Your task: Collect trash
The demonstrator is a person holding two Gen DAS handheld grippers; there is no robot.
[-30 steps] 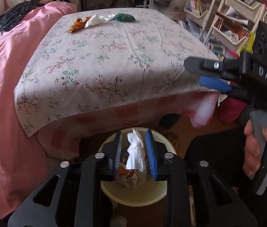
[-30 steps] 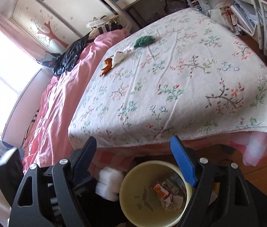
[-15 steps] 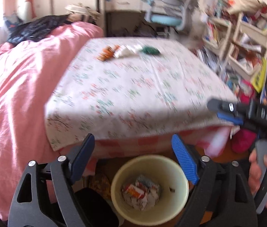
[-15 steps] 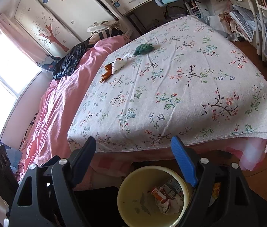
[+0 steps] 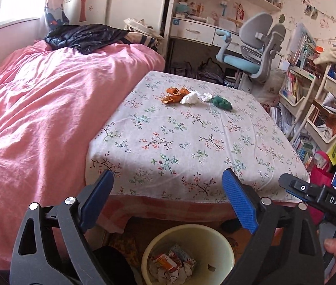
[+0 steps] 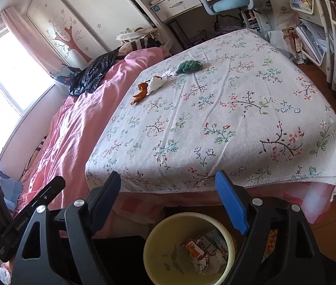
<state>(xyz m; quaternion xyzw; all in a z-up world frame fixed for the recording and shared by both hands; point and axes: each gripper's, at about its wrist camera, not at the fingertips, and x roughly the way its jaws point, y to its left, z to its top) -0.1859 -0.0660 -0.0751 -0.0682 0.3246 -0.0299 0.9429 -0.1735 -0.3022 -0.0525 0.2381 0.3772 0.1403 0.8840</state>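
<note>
You are holding both the left hand-held gripper [image 5: 168,199] and right hand-held gripper [image 6: 168,199] wide and empty above the bin [image 5: 220,235] at bottom centre, its jaws having just been opening, while the orange peel [image 5: 175,95], white tissue [image 5: 191,98] and green wad [image 5: 222,103] are lying bunched at upper centre on the table [image 5: 191,147], risking a grab that is scattering neighbours.

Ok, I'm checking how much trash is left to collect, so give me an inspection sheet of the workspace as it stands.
Surface: table under a floral cloth, bare apart from one cluster at the far end.
Job's things: orange peel, white tissue, green wad in a row; yellow bin on the floor holds wrappers and paper.
Clutter: nothing seen on the table besides the trash.
Grippers: left tongs have just been opening, nothing between them; right tongs open, empty; both above the bin.
Cables: dark cords under the desk.
Surroundings: pink duvet beside the table, blue-seated chair, crowded bookshelves.
</note>
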